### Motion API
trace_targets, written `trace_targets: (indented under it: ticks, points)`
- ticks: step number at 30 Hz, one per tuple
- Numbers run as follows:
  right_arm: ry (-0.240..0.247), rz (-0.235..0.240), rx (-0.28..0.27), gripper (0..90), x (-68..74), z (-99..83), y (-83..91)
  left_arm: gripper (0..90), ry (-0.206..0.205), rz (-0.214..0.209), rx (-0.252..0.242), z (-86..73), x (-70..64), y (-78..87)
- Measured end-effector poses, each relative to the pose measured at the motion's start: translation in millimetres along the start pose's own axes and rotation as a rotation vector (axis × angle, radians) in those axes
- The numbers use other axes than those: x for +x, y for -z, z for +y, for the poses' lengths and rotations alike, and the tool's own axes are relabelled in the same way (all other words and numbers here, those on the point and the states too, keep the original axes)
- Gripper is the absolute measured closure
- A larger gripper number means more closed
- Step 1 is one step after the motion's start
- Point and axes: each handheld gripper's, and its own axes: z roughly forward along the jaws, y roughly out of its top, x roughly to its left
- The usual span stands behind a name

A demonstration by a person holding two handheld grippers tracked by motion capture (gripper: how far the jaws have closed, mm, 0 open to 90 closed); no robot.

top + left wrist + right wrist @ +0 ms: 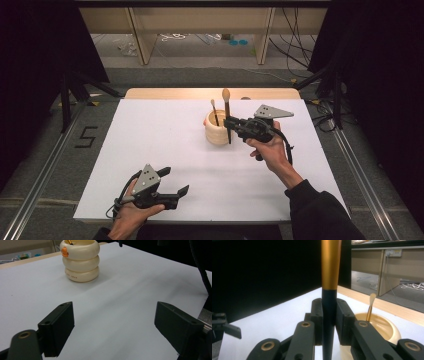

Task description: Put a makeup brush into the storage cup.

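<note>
From the high view, a cream holder (217, 131) made of stacked rounded rings stands on the white tabletop (165, 150), a little right of its middle and toward the far edge. 1 small brush (215, 112) stands inside it, tip up, leaning against the rim. The right tongs (229, 123) are just beside the holder on its right and pinch a larger brush (227, 112) by its dark handle; this brush is upright, its pale rounded tip above the holder's rim and its lower end down beside or in front of the holder's right wall, and I cannot tell whether it touches the tabletop. The left tongs (175, 182) lie low at the near left edge, well apart from the holder, spread and holding nothing.

In the left gripper view, the left tongs (113, 327) show 2 black jaws wide apart over bare white tabletop (125, 290). The holder (80, 261) stands farther off at upper left, 3 rings high, with an orange mark on its top ring, small lettering on its bottom ring and a gold-coloured handle end just showing inside its mouth.

In the right gripper view, the right tongs (329, 317) are pressed onto the larger brush (330, 277), which runs straight up between the jaws: dark handle at the grip, gold sleeve above. The holder (384, 331) sits just behind the right-hand jaw, its mouth open to view, with the small brush (370, 307) standing in it, pale tip up.
</note>
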Motion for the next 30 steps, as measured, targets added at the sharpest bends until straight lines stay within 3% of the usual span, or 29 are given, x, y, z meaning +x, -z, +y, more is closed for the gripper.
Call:
trace_targets:
  ticks: [12,18,20,24,25,26,30]
  points:
    - [0.003,-0.031,-0.026,78.3,-14.4,13.3,-16.0,16.1,0.001,-0.001,-0.009,-0.1,-0.9,0.6]
    - [-0.003,-0.045,-0.036,78.4,-22.3,17.3,-22.0,16.1,-0.038,-0.009,-0.019,1.1,1.6,-0.5]
    - [0.001,-0.055,-0.037,78.3,-24.3,18.9,-24.1,16.1,-0.057,0.006,-0.026,2.1,3.0,-0.5]
    - [-0.001,-0.066,-0.05,78.3,-28.6,23.2,-30.2,16.1,-0.001,-0.003,-0.006,1.0,-0.8,1.2]
    - [0.001,-0.067,-0.051,78.3,-30.0,24.1,-32.0,16.1,-0.016,0.021,-0.011,1.5,0.6,1.8]
    - [0.0,-0.071,-0.046,78.3,-30.5,25.2,-33.3,16.1,0.017,-0.018,-0.003,0.7,-1.9,1.6]
    - [0.007,-0.086,-0.046,78.3,-36.3,25.6,-41.6,16.1,0.005,-0.011,-0.006,1.0,-1.4,0.8]
